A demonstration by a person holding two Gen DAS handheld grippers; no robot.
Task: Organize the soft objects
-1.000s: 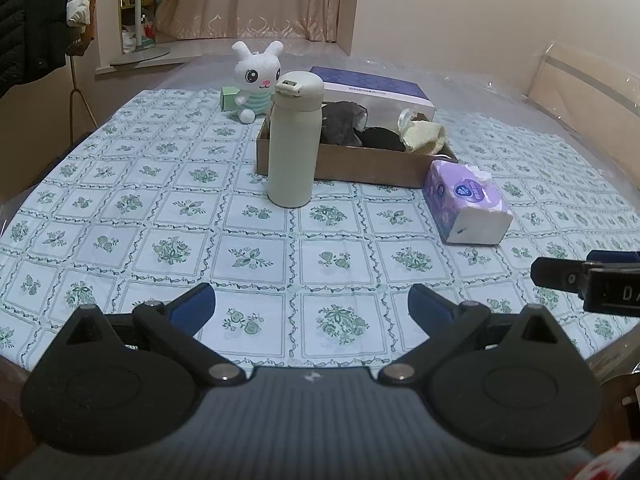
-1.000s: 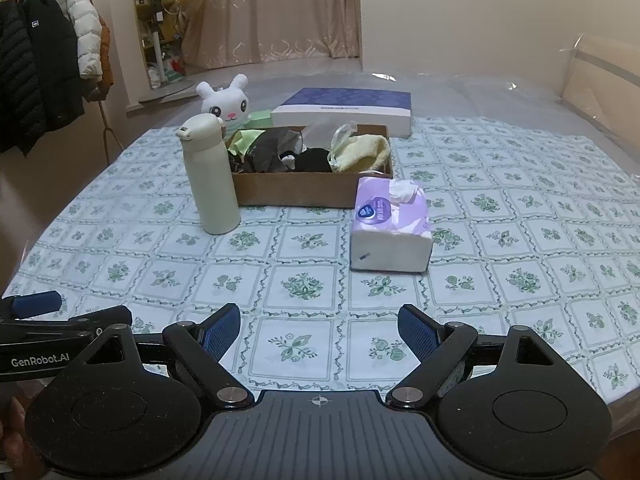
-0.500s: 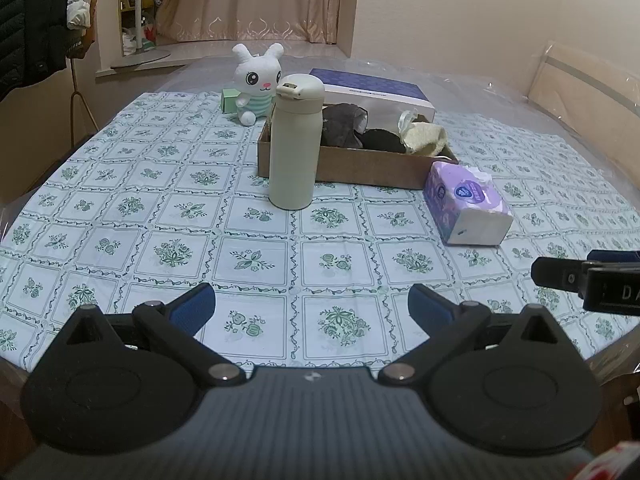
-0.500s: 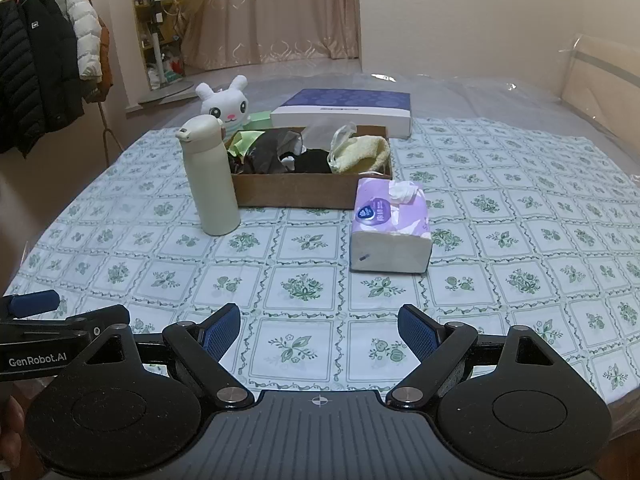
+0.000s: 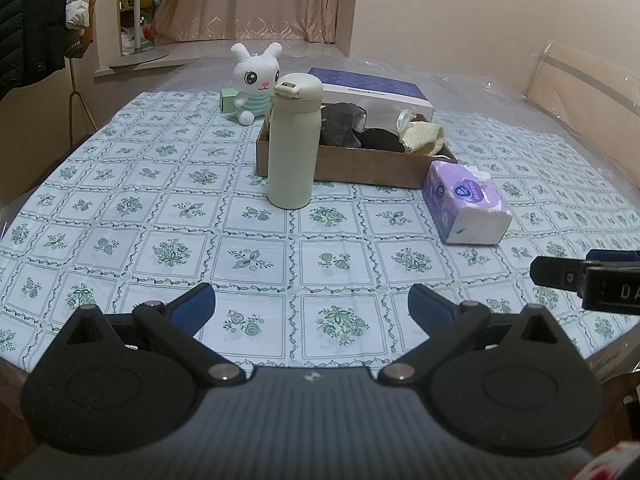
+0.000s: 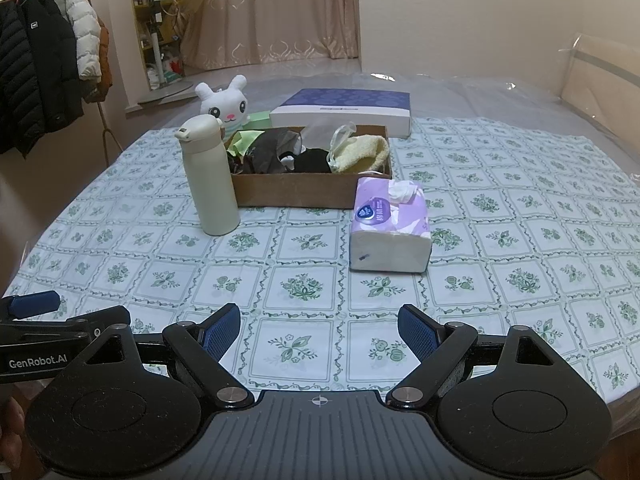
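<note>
Now both claws idle at near table edge: left gripper (image 5: 311, 307) jaws apart, empty; right gripper (image 6: 319, 330) jaws apart, empty. Tissues (image 6: 390, 229) lie ahead of right gripper, just beside box (image 6: 294, 192) holding soft cloths. My plan: approach low, pinch tissues across narrow sides, avoid flask (image 6: 209, 176), squeeze lightly.

Your two wrist views sit low at the near table edge (image 5: 24, 360), side by side, tilted down and facing across it. Both share the cardboard box (image 5: 360, 166), bottle (image 6: 210, 180), tissue pack (image 6: 390, 232) and curtain (image 6: 276, 12) beyond.
</note>
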